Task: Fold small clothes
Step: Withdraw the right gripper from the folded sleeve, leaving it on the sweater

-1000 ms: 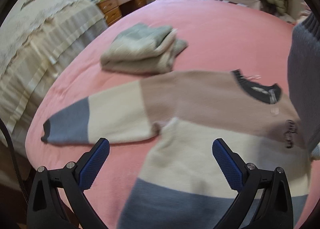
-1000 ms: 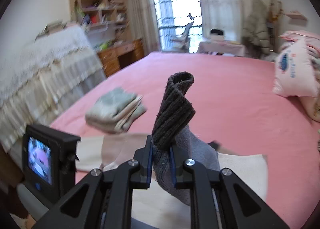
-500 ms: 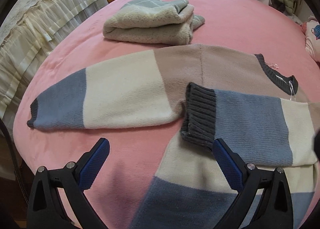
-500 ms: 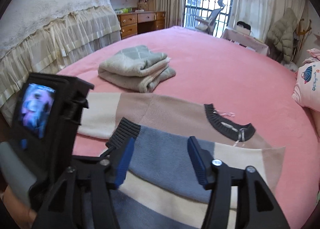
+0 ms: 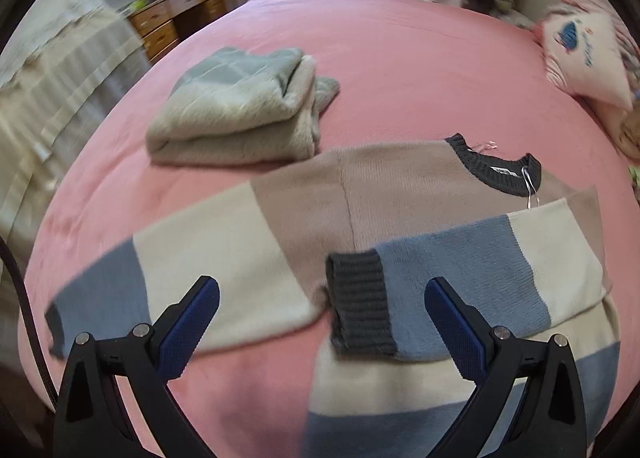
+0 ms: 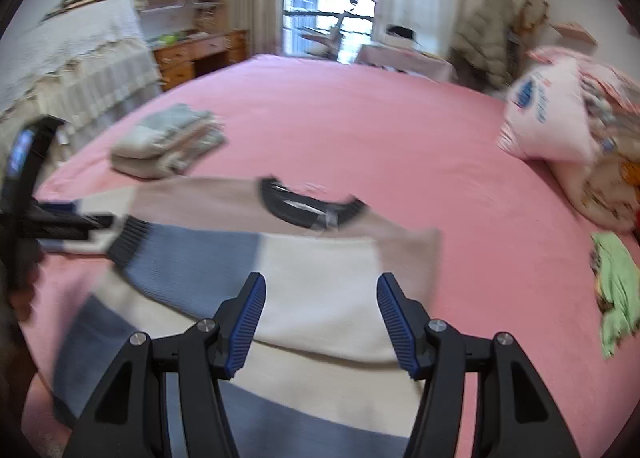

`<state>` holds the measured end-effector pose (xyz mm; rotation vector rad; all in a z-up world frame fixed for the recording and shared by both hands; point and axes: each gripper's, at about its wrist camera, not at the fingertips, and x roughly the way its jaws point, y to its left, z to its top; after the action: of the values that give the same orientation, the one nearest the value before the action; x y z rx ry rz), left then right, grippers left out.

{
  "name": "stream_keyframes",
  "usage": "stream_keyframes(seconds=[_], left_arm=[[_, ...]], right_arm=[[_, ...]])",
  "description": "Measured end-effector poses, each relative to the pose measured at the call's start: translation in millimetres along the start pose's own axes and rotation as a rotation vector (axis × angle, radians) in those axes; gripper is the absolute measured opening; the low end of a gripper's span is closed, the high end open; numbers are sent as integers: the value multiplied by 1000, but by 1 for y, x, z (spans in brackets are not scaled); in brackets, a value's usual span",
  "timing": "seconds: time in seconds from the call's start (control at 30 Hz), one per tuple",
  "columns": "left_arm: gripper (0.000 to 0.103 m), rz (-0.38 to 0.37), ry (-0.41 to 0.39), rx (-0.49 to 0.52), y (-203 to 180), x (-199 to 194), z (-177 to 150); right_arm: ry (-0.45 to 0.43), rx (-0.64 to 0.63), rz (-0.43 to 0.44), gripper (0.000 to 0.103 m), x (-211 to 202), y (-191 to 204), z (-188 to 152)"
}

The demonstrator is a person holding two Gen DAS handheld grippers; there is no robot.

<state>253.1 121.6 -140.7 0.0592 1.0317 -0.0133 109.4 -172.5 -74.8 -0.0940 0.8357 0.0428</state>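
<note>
The colour-block sweater (image 5: 400,186) lies flat on the pink bed (image 5: 400,58), one sleeve (image 5: 460,282) folded across its chest — dark cuff (image 5: 360,302) toward the middle — the other sleeve (image 5: 180,270) stretched outward. Just beyond it sits a folded grey-green garment (image 5: 236,110). The left claw (image 5: 322,332) and right claw (image 6: 321,320) hover released above the knit, gripping nothing.
</note>
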Motion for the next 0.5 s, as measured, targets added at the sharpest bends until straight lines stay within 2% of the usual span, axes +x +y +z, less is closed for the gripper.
stream_keyframes(seconds=[0.1,0.17,0.23,0.3,0.5], left_arm=[[90,-46,21,66,14,17,12],[71,-85,80,82,22,37,17],[57,-118,147,92,25,58,19],[55,-129,175,102,25,72,17],[55,-215,166,100,15,83,19]], right_arm=[[36,71,-7,58,16,-31,-8],[64,120,-3,58,27,-50,-12],[87,165,-2,58,38,-66,-16],[109,200,-10,58,49,-77,-19],[147,249,-38,58,77,-101,-15]])
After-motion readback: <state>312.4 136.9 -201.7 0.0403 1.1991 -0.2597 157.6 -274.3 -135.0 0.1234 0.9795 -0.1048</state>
